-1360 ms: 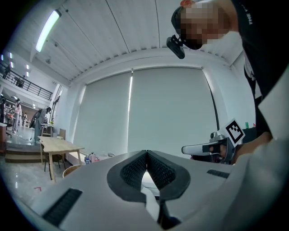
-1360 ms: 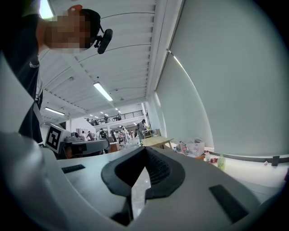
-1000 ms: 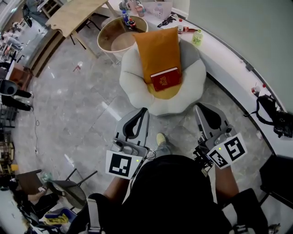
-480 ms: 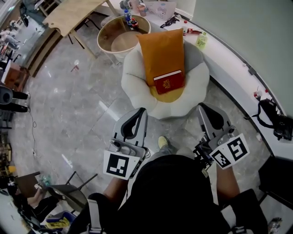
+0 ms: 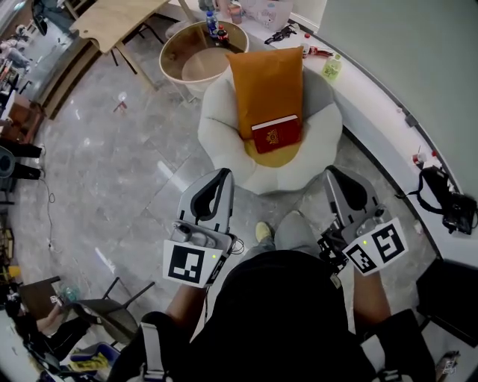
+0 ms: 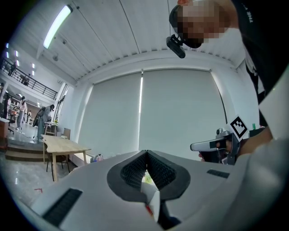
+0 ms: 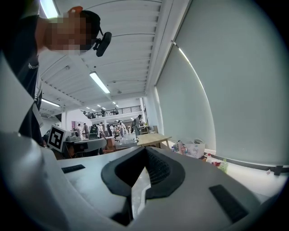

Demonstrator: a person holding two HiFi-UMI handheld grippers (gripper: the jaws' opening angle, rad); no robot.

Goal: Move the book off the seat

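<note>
A red book (image 5: 275, 134) lies on the lower end of an orange cushion (image 5: 266, 86), which leans in a white round puffy chair (image 5: 221, 138). My left gripper (image 5: 222, 176) hovers in front of the chair's near left rim, short of the book, with its jaws shut and empty. My right gripper (image 5: 334, 174) hovers by the chair's near right side, also shut and empty. In the left gripper view the left gripper (image 6: 146, 153) has its pads together, and the right gripper (image 6: 212, 145) shows at the side. In the right gripper view the right gripper (image 7: 145, 149) also has its pads together.
A round wooden side table (image 5: 196, 66) with bottles stands behind the chair. A curved white ledge (image 5: 377, 97) runs along the right, with a black bag (image 5: 448, 205) on it. A long wooden table (image 5: 112, 22) is at the far left. My shoe (image 5: 263, 231) is on the grey floor.
Both grippers have shifted a little toward the chair, the left one drifting leftward in the view. A trouser leg has come forward beside the shoe. Jaws stay shut.
</note>
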